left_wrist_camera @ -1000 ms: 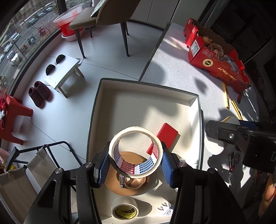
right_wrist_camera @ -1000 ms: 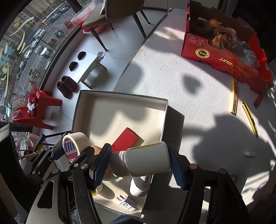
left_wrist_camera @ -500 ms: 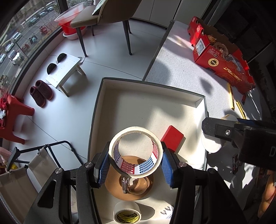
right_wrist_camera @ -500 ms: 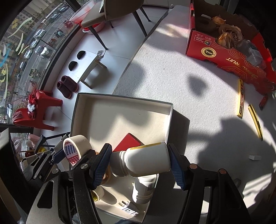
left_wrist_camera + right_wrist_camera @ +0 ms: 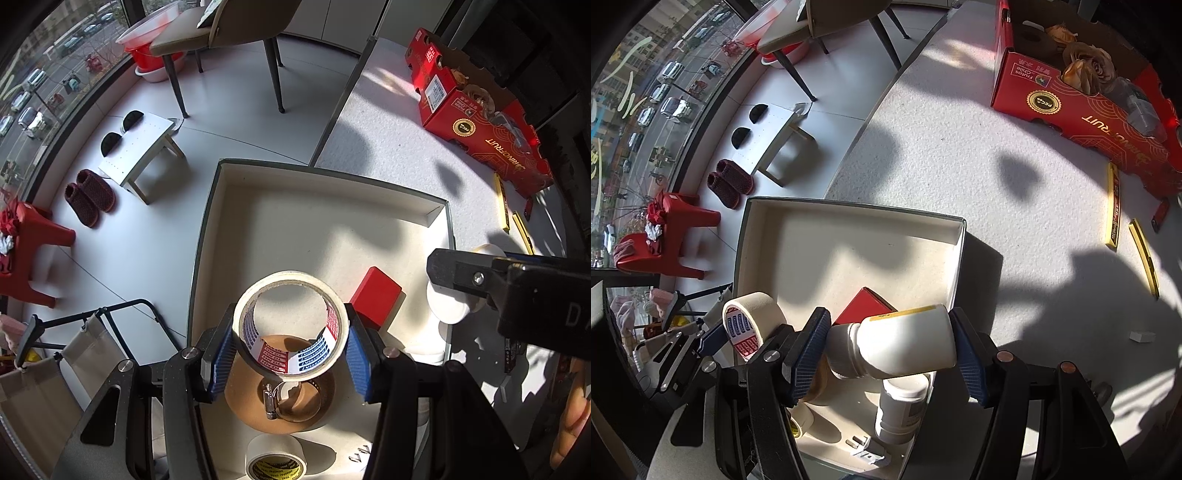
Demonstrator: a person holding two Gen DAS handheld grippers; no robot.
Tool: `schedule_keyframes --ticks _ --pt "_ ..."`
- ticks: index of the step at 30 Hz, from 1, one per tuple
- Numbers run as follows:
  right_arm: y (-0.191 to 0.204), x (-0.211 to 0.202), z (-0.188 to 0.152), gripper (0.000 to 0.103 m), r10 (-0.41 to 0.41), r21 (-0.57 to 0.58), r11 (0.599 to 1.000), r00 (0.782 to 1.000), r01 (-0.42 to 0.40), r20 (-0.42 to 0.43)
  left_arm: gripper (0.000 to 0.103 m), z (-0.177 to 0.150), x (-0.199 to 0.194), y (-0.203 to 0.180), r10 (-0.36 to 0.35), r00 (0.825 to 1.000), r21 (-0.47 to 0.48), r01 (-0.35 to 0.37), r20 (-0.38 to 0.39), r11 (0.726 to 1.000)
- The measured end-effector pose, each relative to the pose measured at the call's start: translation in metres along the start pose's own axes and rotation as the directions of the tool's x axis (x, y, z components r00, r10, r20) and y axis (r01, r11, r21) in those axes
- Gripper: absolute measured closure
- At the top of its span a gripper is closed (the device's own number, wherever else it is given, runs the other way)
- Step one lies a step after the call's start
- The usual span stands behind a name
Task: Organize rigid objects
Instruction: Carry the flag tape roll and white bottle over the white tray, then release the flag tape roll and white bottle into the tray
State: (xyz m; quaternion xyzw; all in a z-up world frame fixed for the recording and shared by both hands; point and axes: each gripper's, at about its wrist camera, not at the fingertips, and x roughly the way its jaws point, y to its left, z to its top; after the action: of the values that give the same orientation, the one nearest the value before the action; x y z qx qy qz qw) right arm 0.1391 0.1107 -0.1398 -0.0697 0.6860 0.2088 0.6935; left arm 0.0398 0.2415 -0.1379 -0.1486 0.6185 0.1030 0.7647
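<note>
My left gripper (image 5: 290,349) is shut on a cream tape roll (image 5: 291,325) with red and blue print, held above the near part of the open white box (image 5: 332,218). My right gripper (image 5: 892,350) is shut on a white bottle (image 5: 905,343) lying sideways, above the box's near right edge. Inside the box lie a red block (image 5: 376,297), a brown tape roll (image 5: 284,402) with a metal clamp, a small tape roll (image 5: 275,459) and another white bottle (image 5: 901,410). The taped left gripper also shows in the right wrist view (image 5: 746,325).
A red fruit carton (image 5: 1078,92) with dried flowers stands at the table's far right. Yellow strips (image 5: 1113,208) lie near it. The box overhangs the table's left edge; below are a chair (image 5: 221,29), stool, slippers and a red stool.
Both grippers have drawn back and risen slightly over the box, still holding the tape roll and the bottle. The box contents have not moved.
</note>
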Motion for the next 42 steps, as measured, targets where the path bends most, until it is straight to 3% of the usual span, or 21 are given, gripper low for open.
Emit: schedule_keyframes --ticks 27,29,32,34,35,36,38,42 --pt "0.003 0.015 0.001 0.037 -0.013 0.004 1.000 1.000 0.014 -0.026 0.046 -0.001 0.017 -0.007 0.027 0.999 0.024 -0.026 -0.029 0.999" --pt "0.004 0.018 0.000 0.037 -0.012 -0.001 1.000 0.999 0.012 -0.031 0.041 -0.002 0.019 -0.008 0.037 0.999 0.026 -0.036 -0.037 0.999" --pt "0.006 0.020 -0.002 0.036 -0.008 -0.014 1.000 0.999 0.008 -0.041 0.021 -0.003 0.019 -0.008 0.046 0.999 0.020 -0.046 -0.024 0.999" --pt "0.005 0.020 -0.003 0.033 -0.005 -0.012 1.000 0.999 0.004 -0.041 0.020 -0.003 0.017 -0.007 0.040 0.999 0.023 -0.040 -0.022 0.999" --pt "0.004 0.020 -0.004 0.020 -0.003 -0.005 1.000 0.999 0.003 -0.038 0.019 -0.003 0.018 -0.007 0.036 0.999 0.026 -0.035 -0.028 0.999" --pt "0.002 0.018 -0.006 0.014 -0.005 0.005 1.000 1.000 0.005 -0.028 0.017 -0.003 0.018 -0.007 0.029 0.999 0.028 -0.028 -0.035 0.999" --pt "-0.002 0.015 -0.007 0.014 -0.007 0.013 1.000 1.000 0.007 -0.024 0.016 -0.004 0.019 -0.007 0.015 0.999 0.026 -0.014 -0.049 1.000" --pt "-0.010 0.010 -0.011 0.014 -0.013 0.031 0.999 1.000 0.014 -0.021 0.000 -0.008 0.017 -0.007 0.021 0.998 0.020 -0.020 -0.057 1.000"
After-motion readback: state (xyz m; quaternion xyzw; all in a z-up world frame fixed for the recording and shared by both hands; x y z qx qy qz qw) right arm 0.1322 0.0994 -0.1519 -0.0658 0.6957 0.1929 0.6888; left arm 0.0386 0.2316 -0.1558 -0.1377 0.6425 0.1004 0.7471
